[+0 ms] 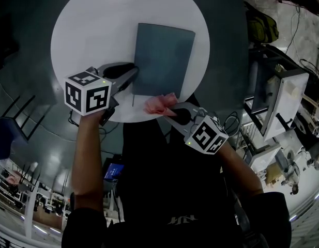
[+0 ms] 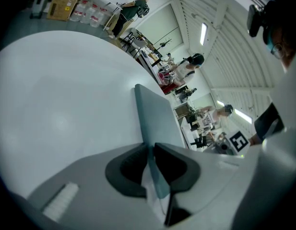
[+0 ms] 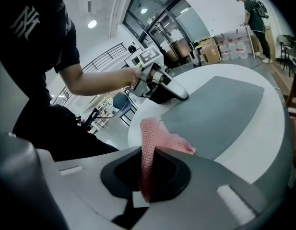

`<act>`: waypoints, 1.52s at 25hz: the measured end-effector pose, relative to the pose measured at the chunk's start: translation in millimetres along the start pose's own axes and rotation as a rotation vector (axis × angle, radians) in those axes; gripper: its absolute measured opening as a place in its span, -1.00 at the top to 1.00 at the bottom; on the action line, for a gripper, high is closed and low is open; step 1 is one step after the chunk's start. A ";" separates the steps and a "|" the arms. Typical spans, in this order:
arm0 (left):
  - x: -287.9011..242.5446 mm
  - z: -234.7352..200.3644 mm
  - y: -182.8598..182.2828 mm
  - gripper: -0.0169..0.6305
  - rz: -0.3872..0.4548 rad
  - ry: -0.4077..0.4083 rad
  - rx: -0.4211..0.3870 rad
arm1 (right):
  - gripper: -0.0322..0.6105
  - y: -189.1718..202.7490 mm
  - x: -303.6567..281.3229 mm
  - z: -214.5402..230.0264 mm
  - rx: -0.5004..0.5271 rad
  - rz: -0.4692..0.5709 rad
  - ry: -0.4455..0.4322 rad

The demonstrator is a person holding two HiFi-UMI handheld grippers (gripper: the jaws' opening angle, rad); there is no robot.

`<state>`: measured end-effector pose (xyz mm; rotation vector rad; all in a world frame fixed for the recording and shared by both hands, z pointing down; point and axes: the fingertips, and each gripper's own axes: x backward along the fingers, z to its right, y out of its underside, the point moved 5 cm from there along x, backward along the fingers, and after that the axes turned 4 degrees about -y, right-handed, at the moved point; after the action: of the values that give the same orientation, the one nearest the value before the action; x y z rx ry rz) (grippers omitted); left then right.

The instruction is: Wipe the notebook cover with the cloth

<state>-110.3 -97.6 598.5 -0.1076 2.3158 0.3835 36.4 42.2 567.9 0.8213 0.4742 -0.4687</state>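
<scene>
Head view: the notebook (image 1: 163,61) lies on the round counter (image 1: 92,30), its long axis running away from the person. The left gripper (image 1: 133,75) has its fingers (image 2: 174,164) closed on the notebook's left edge, close to the near corner. The right gripper (image 1: 170,110) clamps the pink cloth (image 1: 159,105), which sits just at the notebook's near edge. The cover lies ahead and slightly left of the right fingers, so the wipe probably runs forward along that axis.
</scene>
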 end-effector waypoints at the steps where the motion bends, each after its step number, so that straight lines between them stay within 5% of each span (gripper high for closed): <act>1: -0.2 -0.1 -0.3 0.79 0.000 0.000 -0.001 | 0.86 -4.1 3.4 -3.2 0.004 0.014 -0.005; 8: -0.6 -0.8 -0.2 0.79 -0.001 0.004 0.002 | 0.86 -73.3 52.8 14.8 0.102 0.240 0.051; 11: -0.3 -0.1 -0.1 0.79 0.001 0.001 0.001 | 0.86 -94.0 77.9 37.0 -0.020 0.313 0.117; 25: 0.6 -1.3 0.4 0.79 0.004 -0.004 -0.004 | 0.86 -131.3 112.1 179.8 0.201 0.271 0.458; 32: 0.6 0.0 1.3 0.79 0.006 -0.006 -0.005 | 0.86 -97.2 77.8 196.4 0.212 0.168 0.441; 38: -0.2 -1.6 2.9 0.79 0.008 -0.010 -0.009 | 0.86 -86.2 73.5 188.9 0.185 0.191 0.446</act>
<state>-111.8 -95.3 600.5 -0.1007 2.3053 0.3970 87.2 -171.1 588.2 1.1463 0.7619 -0.1493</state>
